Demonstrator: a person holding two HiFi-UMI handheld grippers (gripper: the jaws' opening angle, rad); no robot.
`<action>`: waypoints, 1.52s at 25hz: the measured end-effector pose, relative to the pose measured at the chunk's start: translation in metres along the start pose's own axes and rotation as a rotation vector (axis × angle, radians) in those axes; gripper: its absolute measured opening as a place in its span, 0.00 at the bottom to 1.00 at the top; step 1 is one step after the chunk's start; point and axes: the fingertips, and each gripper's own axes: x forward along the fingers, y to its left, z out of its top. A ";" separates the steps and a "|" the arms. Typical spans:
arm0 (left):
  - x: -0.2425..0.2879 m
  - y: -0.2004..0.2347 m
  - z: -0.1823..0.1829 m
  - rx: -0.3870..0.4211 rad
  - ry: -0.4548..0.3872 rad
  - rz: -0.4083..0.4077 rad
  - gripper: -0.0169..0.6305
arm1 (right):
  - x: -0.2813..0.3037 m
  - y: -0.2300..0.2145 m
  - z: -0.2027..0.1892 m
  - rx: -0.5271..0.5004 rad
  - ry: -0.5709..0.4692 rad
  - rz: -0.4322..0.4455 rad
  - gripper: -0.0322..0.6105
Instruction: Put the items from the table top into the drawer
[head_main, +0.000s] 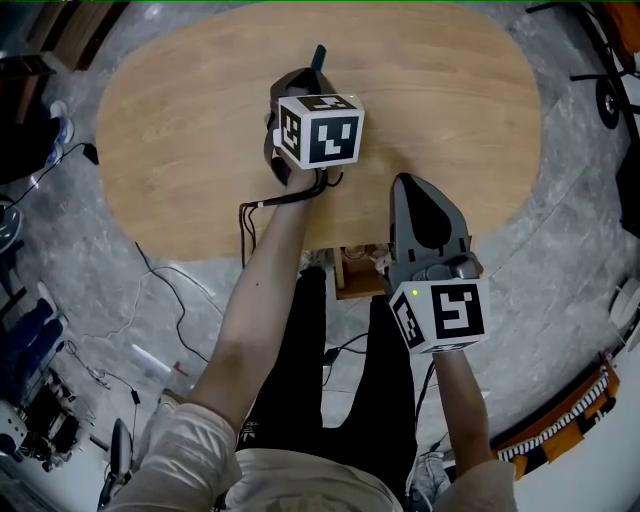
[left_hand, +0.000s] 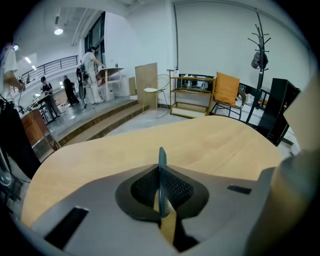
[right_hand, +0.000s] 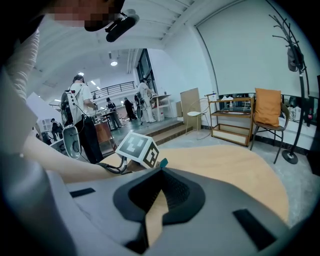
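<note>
A thin, flat teal item (left_hand: 162, 161) stands on edge between the pads of my left gripper (left_hand: 161, 175), which is shut on it. In the head view that gripper (head_main: 303, 75) hangs over the middle of the oval wooden table (head_main: 180, 150), and the teal item's tip (head_main: 318, 54) pokes out beyond the jaws. My right gripper (head_main: 405, 182) hovers at the table's near edge with its jaws together and nothing between them. In the right gripper view (right_hand: 161, 172) the left gripper's marker cube (right_hand: 137, 149) and the teal tip (right_hand: 163, 163) lie just ahead.
A wooden drawer (head_main: 358, 270) sticks out from under the table's near edge, between my arms. Cables (head_main: 255, 215) hang from the left gripper. Beyond the table are a shelf (left_hand: 192, 95), a chair with an orange cushion (left_hand: 226, 90), a coat stand (left_hand: 260, 55) and people at the far left.
</note>
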 end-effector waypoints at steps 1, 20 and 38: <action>-0.002 -0.003 0.001 0.009 -0.005 -0.003 0.05 | -0.001 0.000 0.001 -0.001 -0.001 0.001 0.06; -0.121 -0.049 0.043 0.161 -0.273 0.016 0.05 | -0.030 -0.022 -0.001 0.002 -0.046 -0.014 0.06; -0.255 -0.264 -0.005 0.364 -0.356 -0.215 0.05 | -0.169 -0.132 -0.069 0.063 -0.030 -0.163 0.06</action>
